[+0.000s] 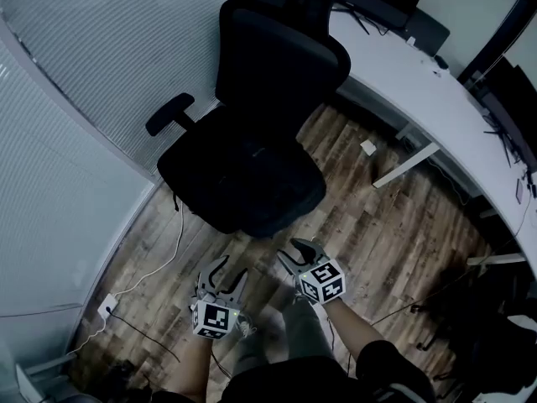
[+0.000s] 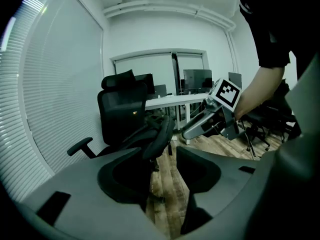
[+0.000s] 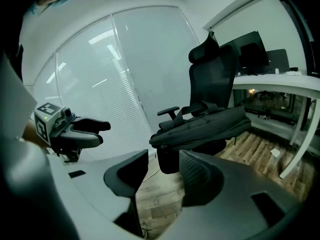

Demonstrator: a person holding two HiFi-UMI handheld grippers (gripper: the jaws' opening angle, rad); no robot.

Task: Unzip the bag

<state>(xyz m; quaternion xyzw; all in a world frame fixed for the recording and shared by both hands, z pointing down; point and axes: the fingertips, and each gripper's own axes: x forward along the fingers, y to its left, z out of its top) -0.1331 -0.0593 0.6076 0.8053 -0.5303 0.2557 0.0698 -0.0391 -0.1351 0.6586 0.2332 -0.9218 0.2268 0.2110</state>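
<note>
Where the wood floor [image 1: 394, 242] is seen, a black chair [image 1: 281, 53] is placed in the upper middle of the frame. A black bag [image 3: 205, 126] is laid across its seat. Lower down, the left gripper [image 1: 228, 271] and right gripper [image 1: 300, 252] are held side by side, jaws apart, nothing clamped.

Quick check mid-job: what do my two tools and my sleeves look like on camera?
The left tool and right tool are grey, each with two curved jaws lined with dark pads. Each carries a white cube printed with black square markers. The person wears a black short sleeve, and the forearms are uncovered.
</note>
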